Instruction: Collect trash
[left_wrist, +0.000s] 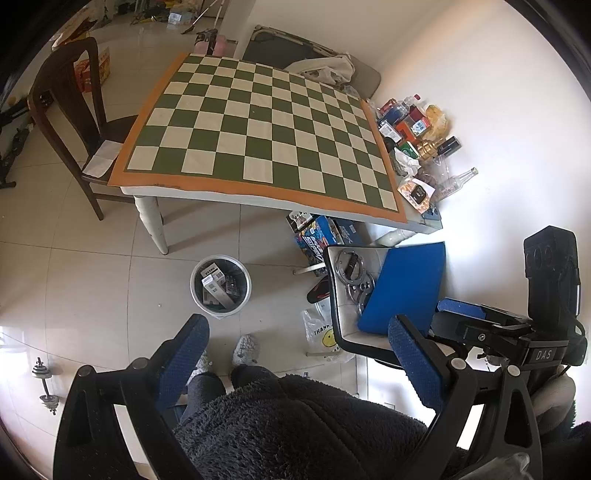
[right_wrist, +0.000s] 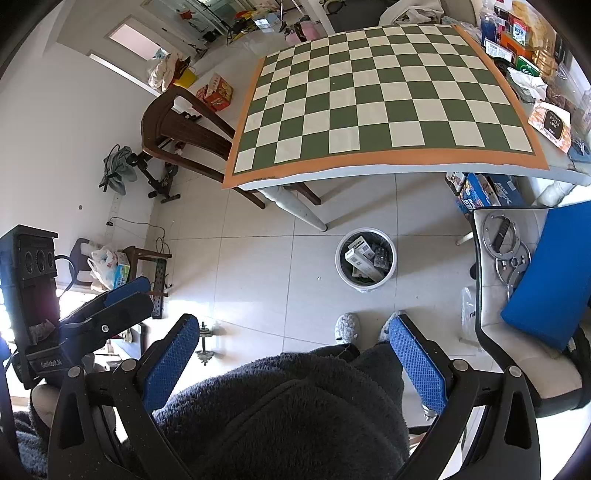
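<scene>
A round white trash bin (left_wrist: 221, 286) stands on the tiled floor in front of the table; it holds small cartons and a blister pack. It also shows in the right wrist view (right_wrist: 365, 259). The table's checkered cloth (left_wrist: 258, 125) is bare. My left gripper (left_wrist: 299, 363) is open and empty, held above my lap. My right gripper (right_wrist: 291, 360) is open and empty too, at the same height. The right gripper also shows at the right of the left wrist view (left_wrist: 465, 314), and the left gripper at the left of the right wrist view (right_wrist: 125, 299).
A heap of packets, boxes and bottles (left_wrist: 417, 140) lies along the table's right edge. A brown chair (left_wrist: 77, 114) stands at the left. A white chair (left_wrist: 369, 295) with metal rings and a blue cushion (left_wrist: 406, 288) is on the right. A dumbbell (left_wrist: 46, 384) lies on the floor.
</scene>
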